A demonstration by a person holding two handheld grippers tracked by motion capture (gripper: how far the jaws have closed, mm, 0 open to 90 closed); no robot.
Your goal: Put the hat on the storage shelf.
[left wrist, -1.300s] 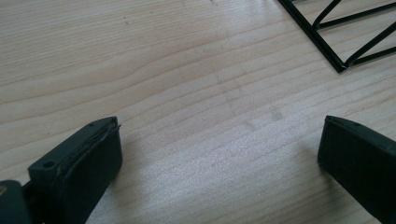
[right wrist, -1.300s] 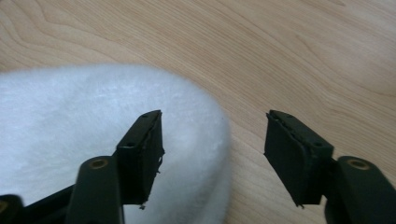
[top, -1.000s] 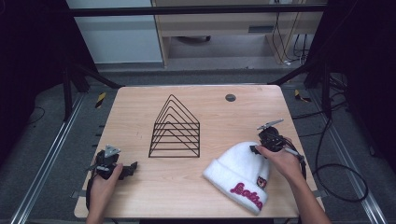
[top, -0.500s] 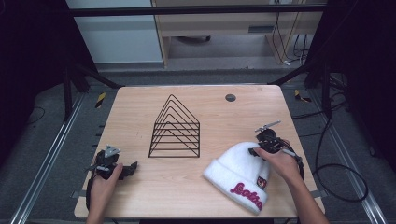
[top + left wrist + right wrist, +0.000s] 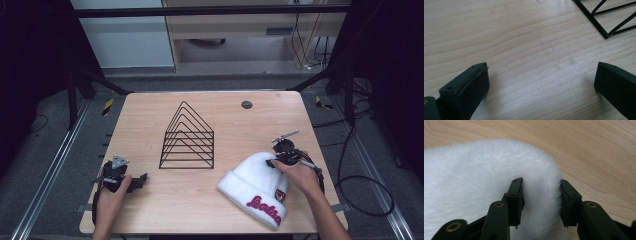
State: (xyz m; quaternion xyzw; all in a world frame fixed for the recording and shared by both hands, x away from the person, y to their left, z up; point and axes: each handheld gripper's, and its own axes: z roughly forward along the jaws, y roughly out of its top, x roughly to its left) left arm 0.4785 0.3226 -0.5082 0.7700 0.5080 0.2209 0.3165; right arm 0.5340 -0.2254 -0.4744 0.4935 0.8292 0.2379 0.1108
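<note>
A fluffy white beanie (image 5: pixel 252 182) with red lettering on its cuff lies at the front right of the wooden table (image 5: pixel 150 110). My right gripper (image 5: pixel 274 161) sits at the beanie's crown. In the right gripper view the jaws have just been closing, and both pads press into a fold of the white fur (image 5: pixel 486 167), with my right gripper (image 5: pixel 540 187) shut on it. My left gripper (image 5: pixel 139 181) rests at the front left of the table. Its jaws stand wide apart over bare wood in the left gripper view (image 5: pixel 541 72), with nothing between them.
A black wire rack (image 5: pixel 187 137) of nested triangles stands mid-table, and its corner (image 5: pixel 607 35) shows ahead of the left gripper. A small dark round disc (image 5: pixel 246 104) lies at the back right. Cables trail off the table's right side.
The right gripper's jaws have narrowed onto the beanie's crown, pinching the fur. The left hand and its gripper have stayed where they were.
</note>
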